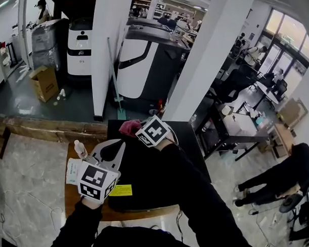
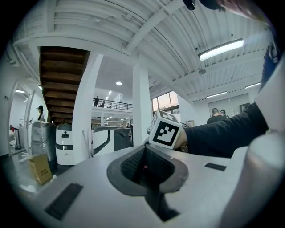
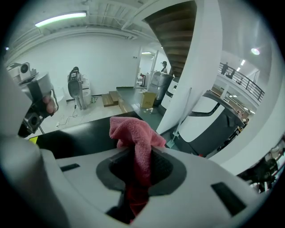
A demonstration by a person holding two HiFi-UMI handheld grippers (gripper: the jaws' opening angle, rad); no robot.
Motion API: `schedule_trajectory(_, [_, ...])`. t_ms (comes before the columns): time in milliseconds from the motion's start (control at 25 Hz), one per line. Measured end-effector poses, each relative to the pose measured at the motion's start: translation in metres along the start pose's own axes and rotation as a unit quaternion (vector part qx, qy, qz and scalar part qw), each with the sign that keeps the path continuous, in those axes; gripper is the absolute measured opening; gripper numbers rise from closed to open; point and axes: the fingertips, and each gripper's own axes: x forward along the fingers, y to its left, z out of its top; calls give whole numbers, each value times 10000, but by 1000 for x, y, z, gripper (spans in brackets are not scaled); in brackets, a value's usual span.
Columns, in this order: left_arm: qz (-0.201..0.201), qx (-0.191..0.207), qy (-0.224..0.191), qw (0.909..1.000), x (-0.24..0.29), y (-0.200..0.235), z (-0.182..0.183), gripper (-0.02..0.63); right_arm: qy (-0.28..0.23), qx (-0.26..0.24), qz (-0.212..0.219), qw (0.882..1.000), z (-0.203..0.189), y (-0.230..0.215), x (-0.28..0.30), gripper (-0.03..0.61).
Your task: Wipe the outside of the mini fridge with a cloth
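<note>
Clearly, only your right gripper view showed the right gripper [image 3: 136, 153] pinching the pink cloth [image 3: 132, 131]; your left gripper [image 2: 144, 165] had its jaws pressed together.

No print can be read. A yellow label [image 1: 120, 190] on the fridge [image 1: 146, 171] is too small to make out, and a white packet [image 1: 73, 171] on the counter [image 1: 72, 199] bears teal print, perhaps a brand, but illegible.

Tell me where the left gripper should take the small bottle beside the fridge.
Probably its neck just under the cap, coming from above: the bottle stands upright on the wooden table, hemmed by the fridge and a packet.
</note>
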Motion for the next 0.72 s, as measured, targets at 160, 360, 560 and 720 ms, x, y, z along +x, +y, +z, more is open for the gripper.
schedule_trajectory(160, [-265, 81, -56, 9996, 21, -56, 18, 6, -32, 277, -118, 9995, -43, -37, -28, 73])
schedule_trajectory(360, [-550, 204, -61, 9983, 46, -118, 30, 6, 39, 544, -338, 9979, -105, -83, -64, 73])
schedule_trajectory(560, [-758, 278, -47, 9967, 68, -163, 39, 6, 108, 797, -640, 9947, -164, -130, -101, 72])
schedule_trajectory(720, [-832, 333, -47, 9960, 79, -193, 42, 6, 152, 1011, -755, 9919, -203, -157, -125, 73])
